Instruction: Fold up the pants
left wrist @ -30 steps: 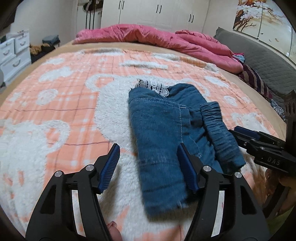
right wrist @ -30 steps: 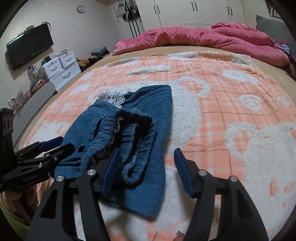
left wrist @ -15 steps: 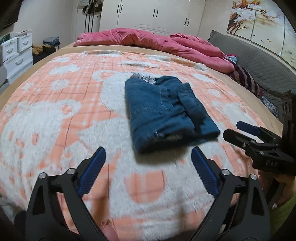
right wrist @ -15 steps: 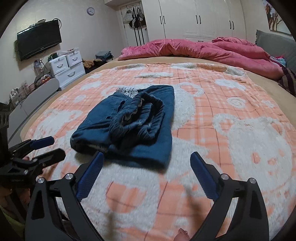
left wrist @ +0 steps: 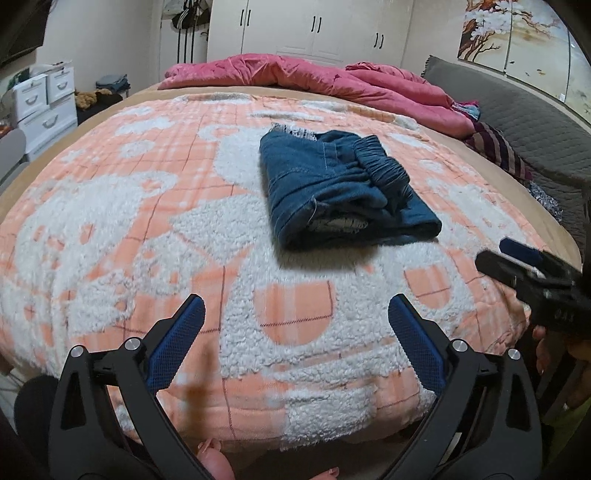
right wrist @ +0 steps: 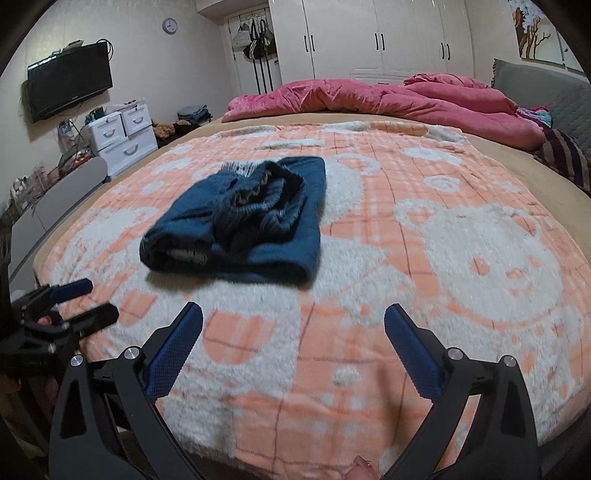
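Pants (left wrist: 341,192), dark blue denim with an elastic waistband, sit folded up into a chunky bundle on the bed, right on the fuzzy orange-and-white plaid blanket with bear shapes (left wrist: 147,229). A bit of white lace trim pokes out at the far end of the bundle, and the scrunched waistband lies on top. Left gripper (left wrist: 295,343) hangs over the near edge of the blanket, blue-padded fingers (left wrist: 173,347) spread wide and opening that last little bit, nothing between them, well apart from the pants. Same deal with the right gripper (right wrist: 293,347): fingers (right wrist: 413,350) released, splayed wide and edging further apart, empty, only bare blanket in the gap. From the left wrist view the right gripper shows at the right edge; from the right wrist view the left one shows at the left edge. Nothing lies between either gripper and the bundle. Around the room: a crumpled pink comforter (left wrist: 314,81) piled along the far side of the bed, a grey quilted headboard (left wrist: 517,122) on the right, white wardrobe doors (right wrist: 388,37) behind, white plastic drawers (right wrist: 122,136) on the left, a black wall-mounted TV (right wrist: 70,90), and a small round clock (right wrist: 169,26) on the wall.
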Available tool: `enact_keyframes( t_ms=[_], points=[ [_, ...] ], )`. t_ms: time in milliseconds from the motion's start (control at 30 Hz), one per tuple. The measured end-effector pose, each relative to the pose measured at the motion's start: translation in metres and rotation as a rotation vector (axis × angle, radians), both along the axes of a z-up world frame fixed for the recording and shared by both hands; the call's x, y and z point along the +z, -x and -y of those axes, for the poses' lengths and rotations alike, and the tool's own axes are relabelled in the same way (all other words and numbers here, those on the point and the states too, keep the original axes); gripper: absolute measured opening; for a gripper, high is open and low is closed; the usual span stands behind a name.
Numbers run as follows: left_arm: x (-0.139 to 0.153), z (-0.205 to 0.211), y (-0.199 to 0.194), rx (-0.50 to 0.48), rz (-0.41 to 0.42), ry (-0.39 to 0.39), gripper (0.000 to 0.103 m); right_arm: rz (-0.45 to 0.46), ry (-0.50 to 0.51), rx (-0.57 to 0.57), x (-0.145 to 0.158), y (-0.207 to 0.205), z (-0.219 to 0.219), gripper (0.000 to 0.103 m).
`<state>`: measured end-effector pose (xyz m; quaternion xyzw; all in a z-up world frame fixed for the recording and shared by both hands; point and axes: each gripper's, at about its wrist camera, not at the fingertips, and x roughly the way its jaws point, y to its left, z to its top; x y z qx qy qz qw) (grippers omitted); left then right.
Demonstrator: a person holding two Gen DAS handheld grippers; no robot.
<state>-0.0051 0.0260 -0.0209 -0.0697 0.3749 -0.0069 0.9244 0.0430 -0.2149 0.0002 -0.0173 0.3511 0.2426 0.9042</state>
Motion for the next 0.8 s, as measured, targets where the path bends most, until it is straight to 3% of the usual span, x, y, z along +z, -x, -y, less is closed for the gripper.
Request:
enact_keyframes(
  t_ms=[800],
  points=[
    [-0.004, 0.007, 0.0, -0.01, -0.008, 0.0, 0.093, 0.007, -0.007, -0.023, -0.015, 0.0, 0.004, 0.098]
  ],
)
